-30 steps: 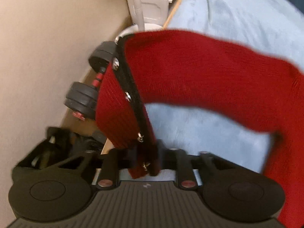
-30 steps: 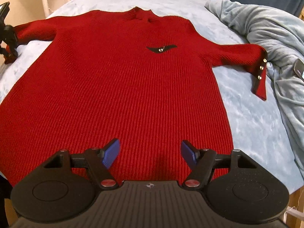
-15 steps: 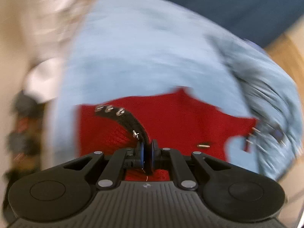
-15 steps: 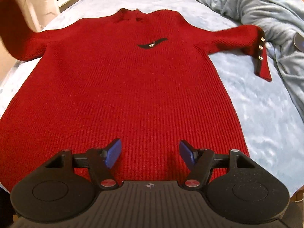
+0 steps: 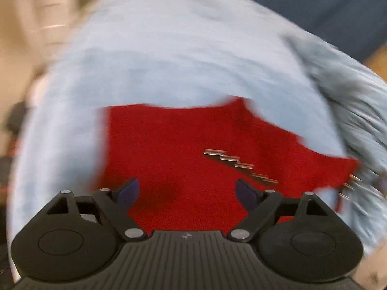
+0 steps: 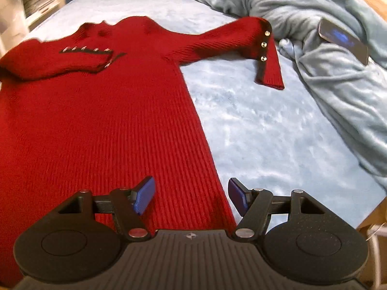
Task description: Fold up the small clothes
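Your red knit sweater lies flat on the bed, neck away from you, ribbed, with a small black tab on the chest. Its left sleeve is folded across the chest, the black cuff strip with silver studs lying just beside that tab; the right sleeve stretches out from the sweater toward the crumpled blue blanket, three studs on its cuff.

The left wrist view is smeared by motion (studs show as streaks), so the sweater is only a red patch with vague edges, and the dark shapes past the bed's left edge cannot be identified.

Your left gripper has just been opening; its fingers stand wide above the sweater with nothing between them. Your right gripper is parted too, empty, over the sweater's right hem edge.

Only the right view shows the phone resting on the blanket.
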{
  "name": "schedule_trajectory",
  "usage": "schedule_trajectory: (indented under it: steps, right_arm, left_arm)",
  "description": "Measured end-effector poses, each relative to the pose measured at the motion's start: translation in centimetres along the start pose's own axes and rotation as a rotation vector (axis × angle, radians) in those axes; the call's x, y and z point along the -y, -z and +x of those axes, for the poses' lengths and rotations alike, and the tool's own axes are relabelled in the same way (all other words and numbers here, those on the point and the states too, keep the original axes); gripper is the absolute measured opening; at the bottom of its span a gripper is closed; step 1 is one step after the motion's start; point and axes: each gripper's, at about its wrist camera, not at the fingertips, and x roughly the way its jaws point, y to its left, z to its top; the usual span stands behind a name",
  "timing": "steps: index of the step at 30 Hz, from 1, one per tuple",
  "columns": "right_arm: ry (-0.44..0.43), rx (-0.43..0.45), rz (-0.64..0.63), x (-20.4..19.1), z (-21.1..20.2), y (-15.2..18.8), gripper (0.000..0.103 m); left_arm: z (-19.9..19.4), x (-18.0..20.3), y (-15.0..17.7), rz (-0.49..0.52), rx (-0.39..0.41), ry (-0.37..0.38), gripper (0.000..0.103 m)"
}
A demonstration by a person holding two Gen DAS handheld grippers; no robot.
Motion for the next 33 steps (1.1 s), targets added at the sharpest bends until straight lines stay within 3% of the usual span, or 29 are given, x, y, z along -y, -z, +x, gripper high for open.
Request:
schedule_trajectory:
  steps: [2, 5, 9, 12, 14, 17, 18, 19, 20, 22, 25, 27, 30, 32, 33]
  right_arm:
    - [-0.073, 0.001, 0.077, 0.0, 0.7, -1.2, 0.069]
    - [-0.260, 0.005, 0.222, -0.3, 3.0, -5.2, 0.069]
    - [-0.418, 0.075, 0.200, -3.9, 7.8, -12.8, 0.063]
    - [-0.486, 0.039, 0.157, -7.6, 12.2, -16.9, 0.050]
    - [-0.458, -0.004, 0.151, -10.0, 15.2, -18.5, 0.049]
    - [-0.370, -0.056, 0.147, -12.6, 19.1, -19.3, 0.052]
    - [-0.354, -0.020, 0.125, -13.4, 19.0, -19.4, 0.047]
    - [-0.352, 0.009, 0.070, -14.1, 18.6, -19.7, 0.038]
    - [-0.336, 0.038, 0.000, -14.8, 17.9, -20.0, 0.004]
    - [-0.409, 0.094, -0.048, -14.8, 15.4, -20.8, 0.006]
    - [-0.512, 0.246, -0.075, -12.2, 10.5, -22.8, 0.006]
    - [-0.485, 0.304, -0.045, -9.3, 9.6, -24.0, 0.006]
    - [-0.336, 0.223, 0.053, -5.5, 13.5, -24.6, 0.006]
    - [-0.297, 0.098, -0.004, -4.9, 17.5, -23.3, 0.006]
    - [-0.278, 0.084, -0.016, -5.0, 18.4, -22.5, 0.006]
  left_arm:
    - [1.1, -4.4, 0.7, -0.074, 0.006, -0.070, 0.090]
    - [3.4, -8.9, 2.0, -0.166, -0.016, -0.098, 0.090]
    - [5.5, -9.5, 4.1, -0.191, -0.034, -0.014, 0.090]
    - [6.6, -8.5, 5.2, -0.115, -0.059, 0.013, 0.090]
    - [8.0, -7.3, 5.9, -0.050, -0.092, 0.023, 0.090]
    - [10.4, -6.4, 5.9, -0.012, -0.092, -0.075, 0.090]
    - [10.8, -6.5, 5.8, -0.021, -0.085, -0.091, 0.090]
    - [11.1, -6.6, 5.6, -0.038, -0.073, -0.100, 0.090]
    - [11.1, -6.8, 5.4, -0.058, -0.056, -0.119, 0.089]
    - [11.0, -7.5, 5.3, -0.082, -0.025, -0.151, 0.086]
    - [11.0, -8.3, 5.7, -0.082, -0.011, -0.156, 0.085]
    - [10.7, -8.3, 6.2, -0.061, 0.005, -0.155, 0.085]
    - [11.0, -8.3, 6.6, -0.040, 0.020, -0.161, 0.087]
    - [10.9, -8.2, 6.7, -0.030, 0.026, -0.161, 0.087]
    - [10.7, -8.0, 6.6, -0.031, 0.035, -0.150, 0.087]
